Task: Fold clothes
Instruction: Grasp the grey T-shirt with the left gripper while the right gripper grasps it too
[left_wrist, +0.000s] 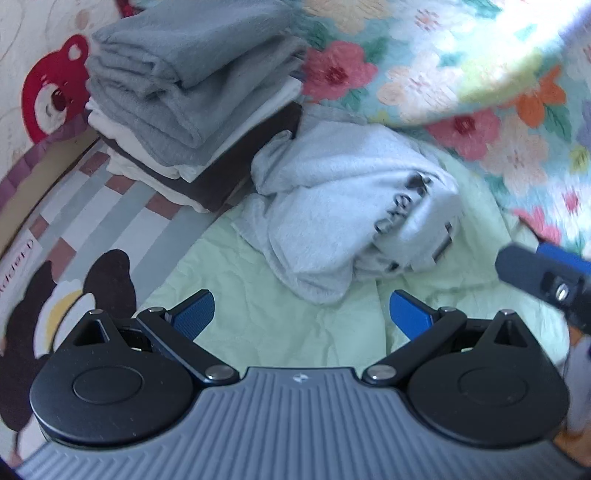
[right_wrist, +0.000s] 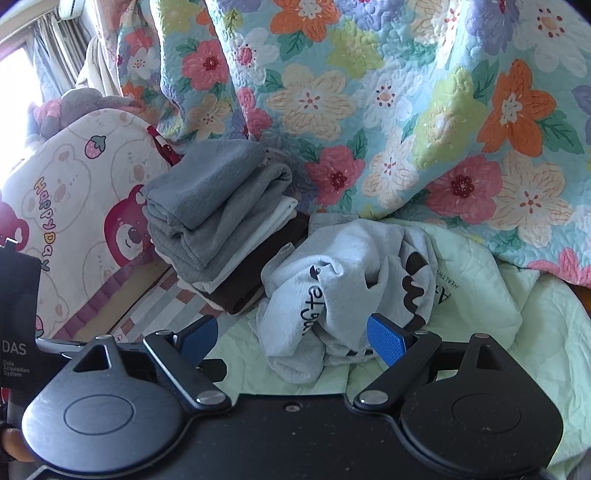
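Left gripper (left_wrist: 300, 319): jaws spread, empty, poised over pale green sheet (left_wrist: 236, 295), facing crumpled light-grey garment (left_wrist: 343, 206) awaiting folding. Right gripper (right_wrist: 291, 341): likewise spread, empty, garment just ahead; folded stack (right_wrist: 225, 218) set aside, touching it.

A crumpled sweatshirt (right_wrist: 332, 280) lies on a thin blanket (right_wrist: 498, 325) spread on the bed. Just left of it, touching, stands a stack of folded clothes (right_wrist: 221, 221). A quilt (right_wrist: 369, 110) hangs behind both. A pillow (right_wrist: 74, 206) leans at the bed's left edge, beside the stack.
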